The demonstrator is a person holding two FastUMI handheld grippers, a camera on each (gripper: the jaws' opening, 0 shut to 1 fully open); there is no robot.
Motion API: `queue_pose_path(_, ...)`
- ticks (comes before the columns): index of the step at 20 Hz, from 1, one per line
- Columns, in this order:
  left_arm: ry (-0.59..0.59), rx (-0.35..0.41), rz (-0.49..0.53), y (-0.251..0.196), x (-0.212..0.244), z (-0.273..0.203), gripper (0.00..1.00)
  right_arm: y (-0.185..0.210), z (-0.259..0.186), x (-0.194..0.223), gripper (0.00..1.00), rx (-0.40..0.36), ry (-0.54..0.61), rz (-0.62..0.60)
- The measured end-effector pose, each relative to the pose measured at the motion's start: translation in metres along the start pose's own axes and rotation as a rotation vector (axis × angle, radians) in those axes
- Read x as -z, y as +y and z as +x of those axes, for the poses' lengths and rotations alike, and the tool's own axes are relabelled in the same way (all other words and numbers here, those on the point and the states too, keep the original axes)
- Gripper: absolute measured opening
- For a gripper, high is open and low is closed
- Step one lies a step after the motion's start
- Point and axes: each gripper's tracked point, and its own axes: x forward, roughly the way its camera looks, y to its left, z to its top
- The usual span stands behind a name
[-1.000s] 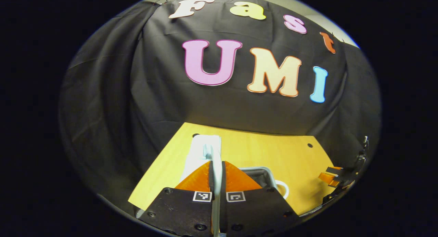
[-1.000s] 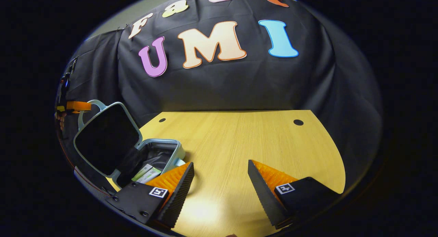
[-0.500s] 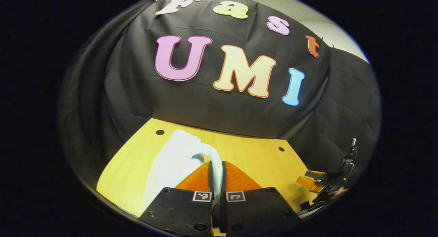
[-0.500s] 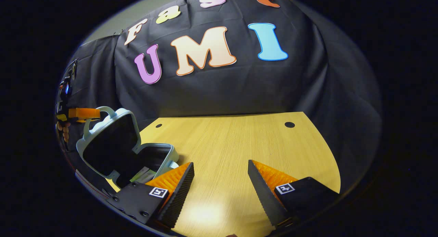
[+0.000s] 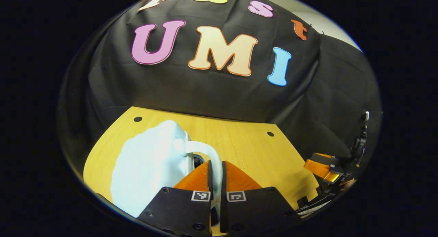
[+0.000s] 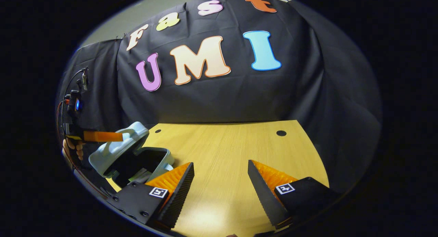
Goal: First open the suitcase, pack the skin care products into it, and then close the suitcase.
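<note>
The pale blue suitcase lid [image 5: 147, 168] fills the lower left of the left gripper view, and my left gripper [image 5: 215, 165] is shut on its curved handle [image 5: 209, 155]. In the right gripper view the lid [image 6: 116, 149] tilts low over the base [image 6: 163, 159], half shut, with the left gripper [image 6: 102, 136] pinching the handle. A pale green skin care product [image 6: 138, 177] peeks out of the dark gap. My right gripper [image 6: 220, 167] hangs open over the bare wooden table [image 6: 222, 144], to the right of the suitcase, with nothing between its fingers.
The table [image 5: 246, 144] runs back to the black cloth wall and has small round holes [image 6: 281, 133] near its far edge. A hand [image 6: 73, 148] holds the left gripper at the far left. The right gripper [image 5: 325, 168] appears at the table's right edge.
The left gripper has swung the lid from upright down toward the base, so the opening has narrowed to a gap. The right gripper has stayed open in about the same place.
</note>
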Motion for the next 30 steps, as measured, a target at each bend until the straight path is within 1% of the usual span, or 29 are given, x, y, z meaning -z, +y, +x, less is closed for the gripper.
queue_pose_path(5, 0.072, -0.055, 0.020, -0.023, 0.044, 0.025, 0.06, -0.030, -0.021, -0.016, 0.98, -0.037, -0.038, -0.026)
queue_pose_path(7, 0.033, -0.064, 0.015, -0.036, 0.040, 0.024, 0.11, -0.039, -0.029, -0.020, 0.98, -0.050, -0.042, -0.042)
queue_pose_path(8, 0.010, -0.067, 0.016, -0.044, 0.035, 0.018, 0.09, -0.041, -0.033, -0.025, 0.98, -0.055, -0.048, -0.052)
queue_pose_path(9, -0.020, -0.059, 0.020, -0.054, 0.028, 0.012, 0.19, -0.041, -0.036, -0.032, 0.98, -0.059, -0.063, -0.059)
queue_pose_path(10, -0.057, -0.056, 0.030, -0.063, 0.019, 0.006, 0.34, -0.038, -0.040, -0.040, 0.98, -0.063, -0.086, -0.061)
queue_pose_path(11, -0.108, -0.070, 0.048, -0.068, 0.007, 0.000, 0.55, -0.034, -0.043, -0.049, 0.98, -0.064, -0.115, -0.058)
queue_pose_path(12, -0.168, -0.103, 0.076, -0.071, -0.006, -0.008, 0.76, -0.029, -0.048, -0.061, 0.98, -0.062, -0.150, -0.051)
queue_pose_path(14, -0.296, -0.177, 0.115, -0.072, -0.034, -0.027, 0.98, -0.018, -0.060, -0.087, 0.98, -0.038, -0.246, -0.039)
queue_pose_path(15, -0.351, -0.198, 0.123, -0.077, -0.045, -0.037, 0.99, -0.014, -0.067, -0.103, 0.98, -0.015, -0.305, -0.036)
queue_pose_path(16, -0.398, -0.217, 0.127, -0.083, -0.055, -0.046, 0.96, -0.010, -0.075, -0.119, 0.98, 0.007, -0.366, -0.035)
queue_pose_path(17, -0.437, -0.211, 0.141, -0.092, -0.062, -0.053, 0.95, -0.003, -0.089, -0.135, 0.98, 0.022, -0.418, -0.030)
queue_pose_path(19, -0.478, -0.212, 0.185, -0.102, -0.074, -0.064, 0.94, 0.012, -0.109, -0.158, 0.98, 0.034, -0.505, -0.022)
queue_pose_path(22, -0.534, -0.192, 0.236, -0.117, -0.089, -0.080, 0.95, 0.021, -0.133, -0.182, 0.97, 0.078, -0.601, -0.013)
queue_pose_path(23, -0.550, -0.178, 0.247, -0.121, -0.093, -0.085, 0.95, 0.024, -0.138, -0.186, 0.94, 0.086, -0.620, -0.010)
queue_pose_path(24, -0.559, -0.164, 0.253, -0.125, -0.094, -0.087, 0.94, 0.028, -0.143, -0.187, 0.97, 0.093, -0.628, -0.008)
queue_pose_path(28, -0.582, -0.121, 0.234, -0.128, -0.101, -0.099, 0.96, 0.043, -0.149, -0.183, 0.97, 0.095, -0.627, -0.028)
queue_pose_path(29, -0.591, -0.116, 0.236, -0.127, -0.104, -0.102, 0.96, 0.045, -0.152, -0.184, 0.94, 0.103, -0.630, -0.034)
queue_pose_path(30, -0.598, -0.115, 0.239, -0.125, -0.107, -0.104, 0.95, 0.047, -0.155, -0.183, 0.97, 0.106, -0.633, -0.037)
